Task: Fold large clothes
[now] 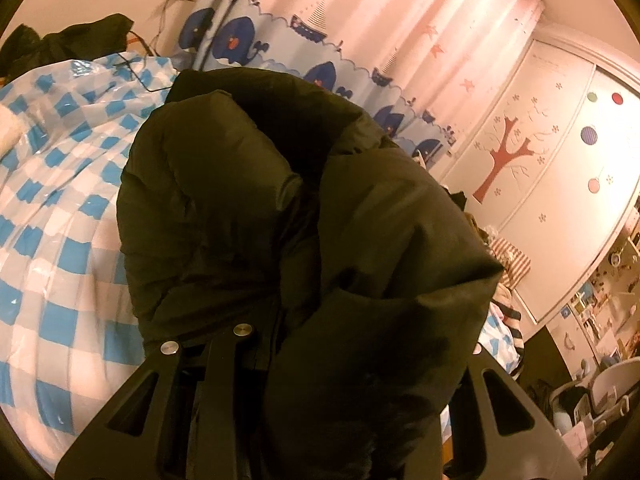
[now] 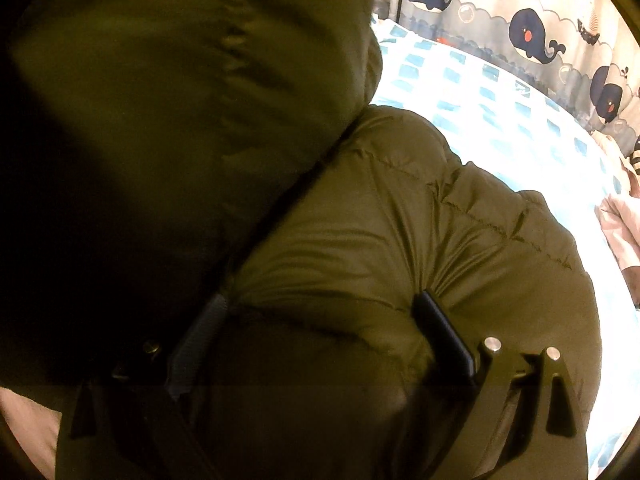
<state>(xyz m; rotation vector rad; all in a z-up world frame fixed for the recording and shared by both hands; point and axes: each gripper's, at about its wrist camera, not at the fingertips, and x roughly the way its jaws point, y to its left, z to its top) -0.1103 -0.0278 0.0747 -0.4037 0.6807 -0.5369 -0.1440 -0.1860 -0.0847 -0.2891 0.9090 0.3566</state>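
A large dark olive puffer jacket (image 1: 304,208) fills the left wrist view, bunched up and lifted above the bed. My left gripper (image 1: 320,316) is shut on a fold of it, and the fabric drapes over both fingertips and hides them. In the right wrist view the same jacket (image 2: 400,220) lies puffed up in front of me, with another part of it hanging over the upper left. My right gripper (image 2: 320,300) is shut on a thick quilted bulge, and both fingers (image 2: 440,332) dig into the padding.
The bed has a glossy blue and white checked cover (image 1: 60,208). A whale-print curtain (image 1: 320,40) runs along its far side. A wardrobe with a tree sticker (image 1: 520,152) stands at the right, with striped clothes (image 1: 510,264) heaped below. Pink cloth (image 2: 620,224) lies at the bed's right edge.
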